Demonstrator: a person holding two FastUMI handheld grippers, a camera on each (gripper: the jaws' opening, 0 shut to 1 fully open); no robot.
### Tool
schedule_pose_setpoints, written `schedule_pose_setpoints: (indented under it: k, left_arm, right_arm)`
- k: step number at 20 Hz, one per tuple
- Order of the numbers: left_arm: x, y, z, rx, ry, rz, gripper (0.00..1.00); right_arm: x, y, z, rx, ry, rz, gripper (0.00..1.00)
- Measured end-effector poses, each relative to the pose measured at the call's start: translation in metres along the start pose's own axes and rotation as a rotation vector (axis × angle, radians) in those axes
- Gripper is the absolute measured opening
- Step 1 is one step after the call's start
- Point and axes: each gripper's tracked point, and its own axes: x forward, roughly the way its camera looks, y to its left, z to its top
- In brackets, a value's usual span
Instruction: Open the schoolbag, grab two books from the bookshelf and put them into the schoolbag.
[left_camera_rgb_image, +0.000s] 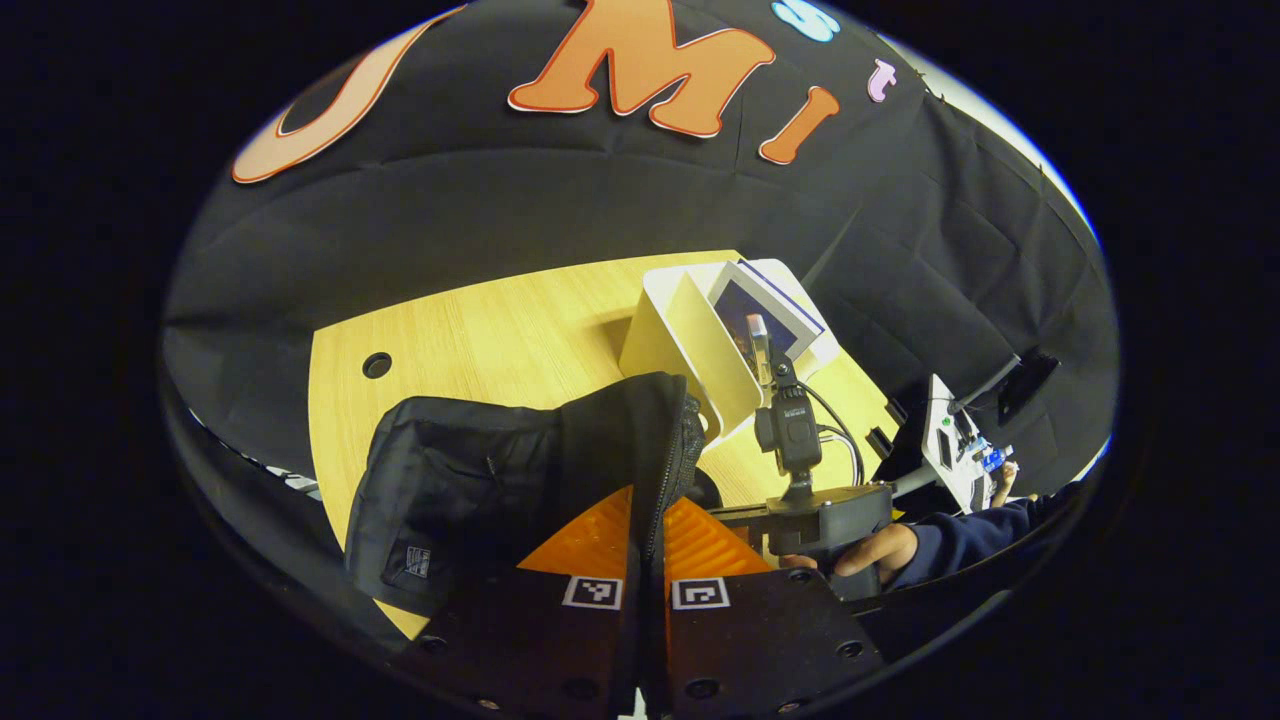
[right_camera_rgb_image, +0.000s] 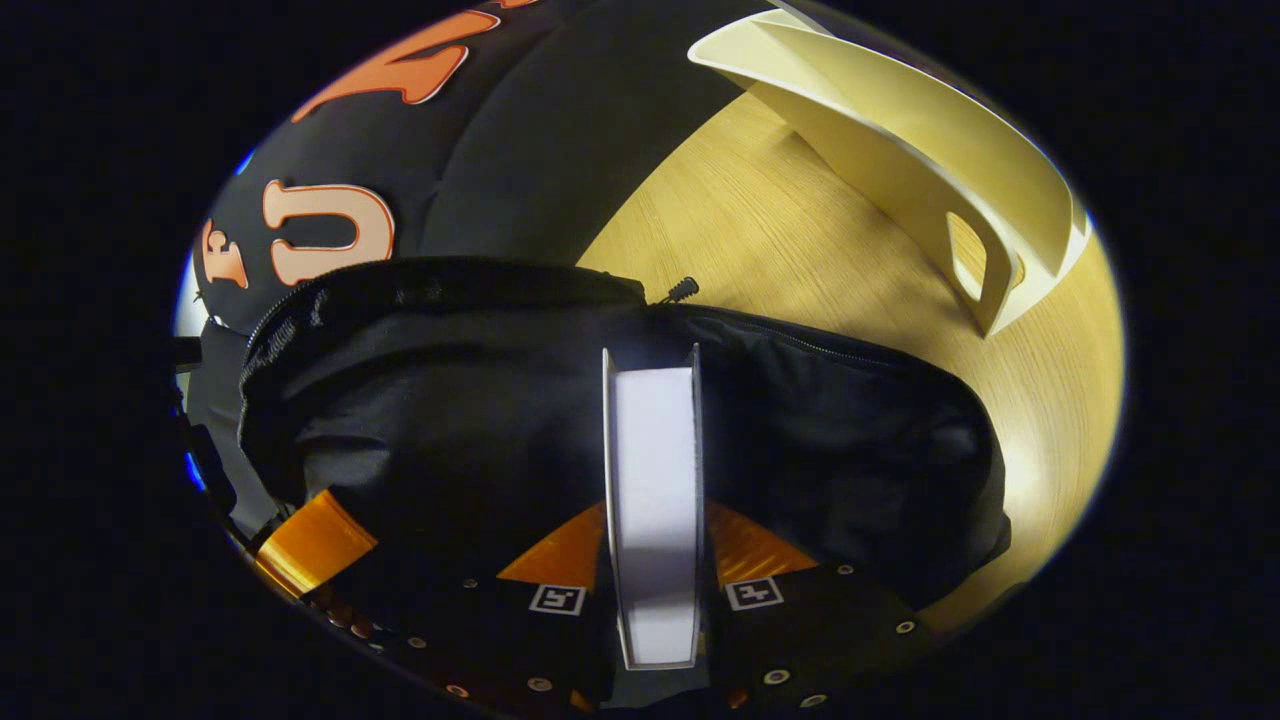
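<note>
Book (right_camera_rgb_image: 652, 500) sits clamped edge-on in right tongs (right_camera_rgb_image: 655, 590), long axis pointing ahead at the schoolbag (right_camera_rgb_image: 480, 420) mouth just below. Left tongs (left_camera_rgb_image: 645, 560) pinch the bag's zipper edge, holding it open on the desk (left_camera_rgb_image: 480, 330).

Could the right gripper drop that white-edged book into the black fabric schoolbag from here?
Probably yes: the white-edged book hangs over the black fabric schoolbag, whose edge the left gripper pinches.

Schoolbag (left_camera_rgb_image: 480, 480) before bookshelf (left_camera_rgb_image: 700, 350) — both on table (left_camera_rgb_image: 480, 320).
</note>
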Motion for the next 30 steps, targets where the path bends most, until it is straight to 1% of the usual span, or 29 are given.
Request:
schedule_pose_setpoints:
  k: [1,3,4,5,7,8,9,10,13,18,20,24,27,30]
  left_arm:
    - [0.0,0.005,0.0,-0.009,-0.006,0.012,0.04]
    - [0.003,0.008,-0.002,-0.023,-0.006,0.019,0.04]
    - [0.004,0.007,-0.001,-0.023,-0.003,0.02,0.04]
    - [0.005,0.008,-0.001,-0.017,-0.003,0.028,0.04]
    - [0.007,0.006,-0.002,-0.006,0.002,0.035,0.04]
    - [0.009,0.006,-0.003,-0.004,0.009,0.04,0.04]
    - [0.011,0.005,-0.005,0.0,0.014,0.047,0.04]
    - [0.013,0.004,-0.005,-0.003,0.017,0.049,0.04]
    - [0.016,0.003,-0.006,-0.003,0.02,0.06,0.04]
    - [0.019,0.004,-0.008,-0.046,0.012,0.084,0.04]
    - [0.021,0.005,-0.01,-0.067,0.01,0.095,0.04]
    - [0.024,0.006,-0.011,-0.101,0.002,0.13,0.04]
    - [0.026,0.008,-0.013,-0.138,0.003,0.152,0.04]
    - [0.028,0.01,-0.015,-0.175,0.001,0.181,0.04]
  right_arm:
    - [-0.006,-0.004,-0.006,-0.022,0.025,-0.022,0.41]
    - [-0.019,-0.026,-0.007,-0.143,0.044,-0.128,0.49]
    - [-0.028,-0.035,-0.008,-0.192,0.049,-0.166,0.36]
    - [-0.038,-0.042,-0.009,-0.223,0.066,-0.195,0.53]
    - [-0.057,-0.044,-0.009,-0.236,0.088,-0.21,0.86]
    - [-0.068,-0.044,-0.004,-0.241,0.085,-0.205,0.9]
    - [-0.081,-0.048,0.002,-0.252,0.076,-0.214,0.92]
    - [-0.094,-0.055,0.009,-0.275,0.071,-0.239,0.93]
    - [-0.142,-0.069,0.044,-0.378,0.023,-0.333,0.94]
    - [-0.218,-0.068,0.117,-0.493,-0.071,-0.453,0.95]
    - [-0.238,-0.069,0.138,-0.526,-0.076,-0.491,0.95]
    - [-0.266,-0.068,0.167,-0.586,-0.058,-0.537,0.96]
    - [-0.282,-0.068,0.207,-0.612,-0.077,-0.582,0.95]
    - [-0.274,-0.063,0.239,-0.637,-0.077,-0.586,0.95]
